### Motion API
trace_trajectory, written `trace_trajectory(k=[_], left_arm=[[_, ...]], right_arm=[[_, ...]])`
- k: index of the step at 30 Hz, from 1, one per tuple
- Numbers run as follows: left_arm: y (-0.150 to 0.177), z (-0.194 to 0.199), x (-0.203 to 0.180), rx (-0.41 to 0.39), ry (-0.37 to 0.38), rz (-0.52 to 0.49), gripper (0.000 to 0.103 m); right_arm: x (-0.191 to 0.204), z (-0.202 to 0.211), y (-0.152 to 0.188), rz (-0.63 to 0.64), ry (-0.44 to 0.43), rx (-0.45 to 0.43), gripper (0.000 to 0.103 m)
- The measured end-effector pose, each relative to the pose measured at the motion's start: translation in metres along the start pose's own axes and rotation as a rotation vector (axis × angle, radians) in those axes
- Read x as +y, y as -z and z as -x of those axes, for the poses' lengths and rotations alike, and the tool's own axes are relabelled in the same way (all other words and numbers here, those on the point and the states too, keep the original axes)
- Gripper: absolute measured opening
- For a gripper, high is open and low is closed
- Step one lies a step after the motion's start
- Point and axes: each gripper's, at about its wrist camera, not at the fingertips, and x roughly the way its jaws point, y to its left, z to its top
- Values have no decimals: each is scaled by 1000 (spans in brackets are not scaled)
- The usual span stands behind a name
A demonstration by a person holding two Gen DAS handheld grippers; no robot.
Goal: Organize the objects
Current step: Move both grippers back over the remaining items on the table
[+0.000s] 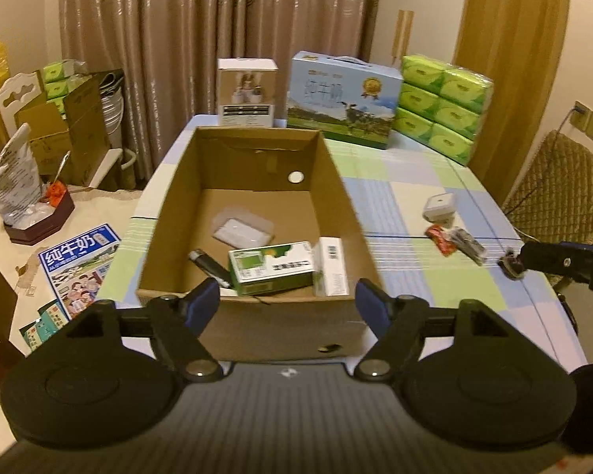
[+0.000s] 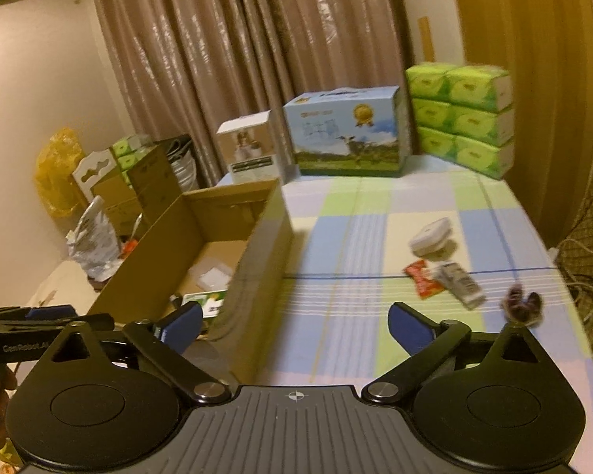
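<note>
An open cardboard box [image 1: 170, 213] stands on the checked tablecloth [image 1: 395, 197]. Inside it lie a green-and-white carton [image 1: 271, 268], a small white box [image 1: 330, 272], a black lighter [image 1: 209, 266] and a clear plastic packet [image 1: 243, 229]. My left gripper [image 1: 288, 298] hovers at the box's near wall, open, with nothing between its fingers. My right gripper [image 2: 294, 320] is open and holds nothing, over the cloth just right of the box [image 2: 265, 245]. Ahead and to its right lie a white container [image 2: 431, 237], a red packet [image 2: 421, 278], a silver-black packet [image 2: 460, 282] and a small dark object [image 2: 520, 304].
At the table's far end stand a white carton [image 1: 247, 93], a blue milk case [image 1: 344, 98] and stacked green tissue packs [image 1: 442, 106]. A woven chair [image 1: 565, 189] is at the right. Boxes, a bag and leaflets [image 1: 79, 264] crowd the left side.
</note>
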Motion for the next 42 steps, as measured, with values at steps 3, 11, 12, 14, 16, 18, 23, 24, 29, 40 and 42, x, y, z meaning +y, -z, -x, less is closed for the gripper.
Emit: trace_trajectory(k=[3,11,12,14,16,18,23,24,29,40,42], left_arm=[[1,4,-12,-8,20,-1,88],[-1,10,-47,-24,67,-31,102],[-2,9,-52,-22,73,-36,102],[-4,7,-63,-24,82,-51,102],[-5,5,-74,-23,95,-65,102],[-6,1,-85,-18,113,-82,102],[-8,-12,-113,-8,146,-121,102],[-8,-14,-119,-6,153,-126,102],[-9,-29,-145,7,177,-156,102],[-10,-68,-186,49,213,-183,102],[-11,-76,-192,53,211,-187,102]], right_arm=[[-12,13,0,-10,22,-13,101],[-46,43,5,-44,87,-33,101],[-51,45,6,-49,97,-35,101],[-62,51,8,-63,117,-39,101],[-74,57,10,-79,144,-43,101],[-87,61,12,-102,171,-46,101],[-117,68,17,-155,231,-46,101],[-123,70,18,-162,239,-45,101],[-144,72,23,-185,268,-39,101],[-174,54,24,-161,290,-9,101],[-179,48,22,-147,299,-9,101]])
